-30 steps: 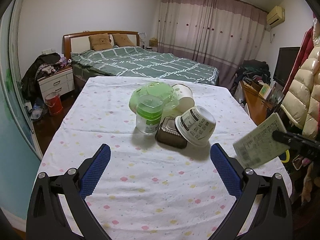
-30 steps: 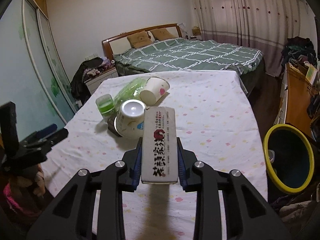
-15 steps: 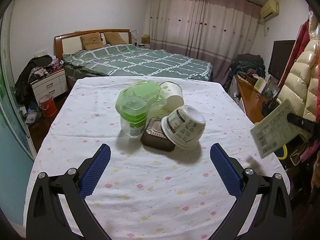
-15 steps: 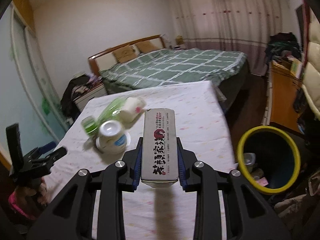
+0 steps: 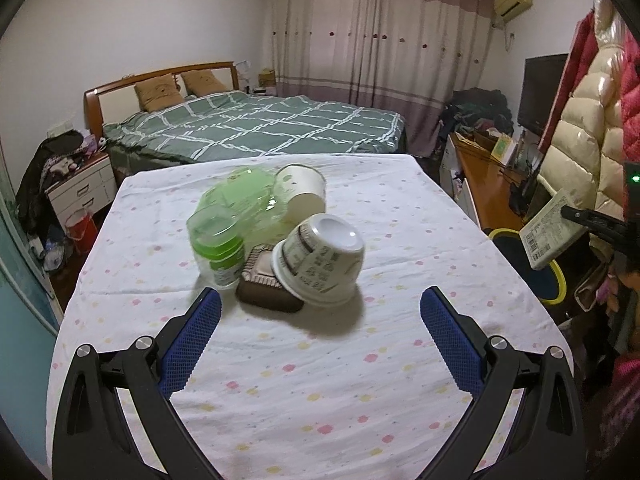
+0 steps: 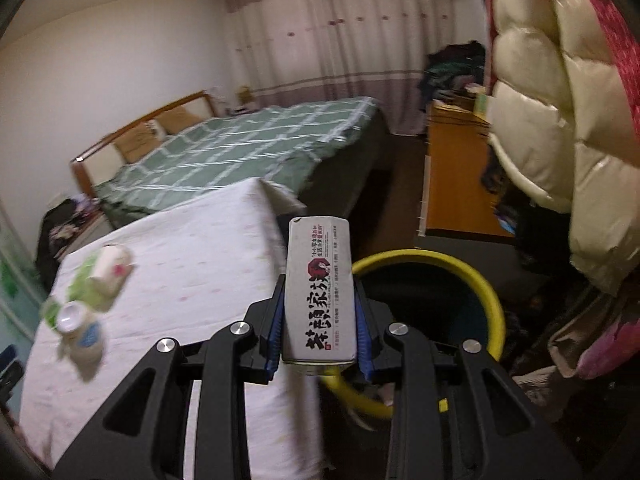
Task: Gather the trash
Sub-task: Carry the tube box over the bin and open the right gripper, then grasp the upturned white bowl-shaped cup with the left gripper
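My right gripper (image 6: 319,322) is shut on a grey carton box (image 6: 320,284) with black Chinese writing, held past the table's right edge near the yellow-rimmed trash bin (image 6: 436,300). From the left wrist view the box (image 5: 550,236) shows at the far right above the bin (image 5: 556,280). My left gripper (image 5: 320,336) is open and empty above the table, just in front of the trash pile: a white noodle bowl (image 5: 320,264) on its side, a brown tray (image 5: 264,284), a green-lidded cup (image 5: 218,252), a green plastic lid (image 5: 240,196) and a paper cup (image 5: 302,192).
The table (image 5: 320,380) has a white dotted cloth. A bed (image 5: 256,128) stands behind it, a nightstand (image 5: 80,188) at the left, a wooden desk (image 5: 488,184) and hanging coats (image 5: 580,140) at the right.
My right gripper has swung right with the box, from over the table to beside the bin. My left gripper has moved closer to the trash pile.
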